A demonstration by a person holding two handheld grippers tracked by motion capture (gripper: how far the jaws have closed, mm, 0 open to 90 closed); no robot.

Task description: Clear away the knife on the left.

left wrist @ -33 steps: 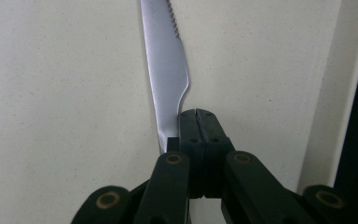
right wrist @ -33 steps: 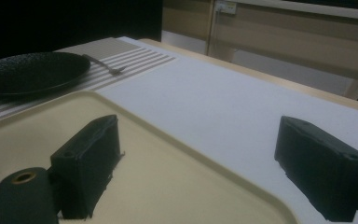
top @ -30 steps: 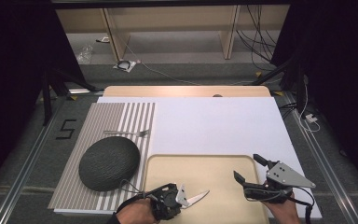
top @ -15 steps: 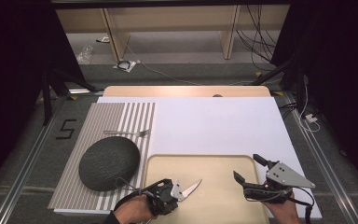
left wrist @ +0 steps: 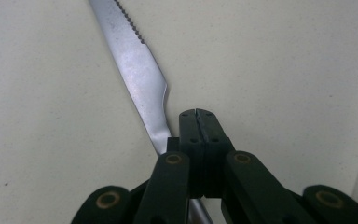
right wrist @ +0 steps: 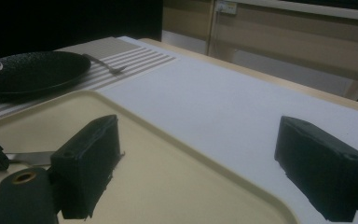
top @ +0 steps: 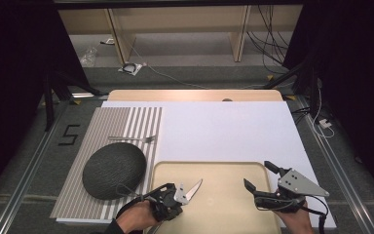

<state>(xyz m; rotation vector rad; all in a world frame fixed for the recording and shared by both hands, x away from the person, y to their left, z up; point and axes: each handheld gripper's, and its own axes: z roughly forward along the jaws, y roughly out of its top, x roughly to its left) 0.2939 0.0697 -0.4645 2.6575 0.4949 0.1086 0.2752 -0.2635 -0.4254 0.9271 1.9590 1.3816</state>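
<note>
the left gripper [top: 177, 194] has its fingers [left wrist: 199, 135] pressed tight together, clamped on the knife [left wrist: 137, 70] low on its blade; the serrated blade sticks out past the fingers, slanting up over the beige tray [top: 224, 170], near the tray's left side; the right gripper [top: 262, 178] hovers over the tray's right edge, its fingers [right wrist: 89, 163] spread wide with nothing between them; left of the tray a dark round plate [top: 114, 169] sits on a striped mat [top: 121, 122], a fork [top: 132, 139] lying just beyond it; the white surface [top: 224, 126] stretches behind.
</note>
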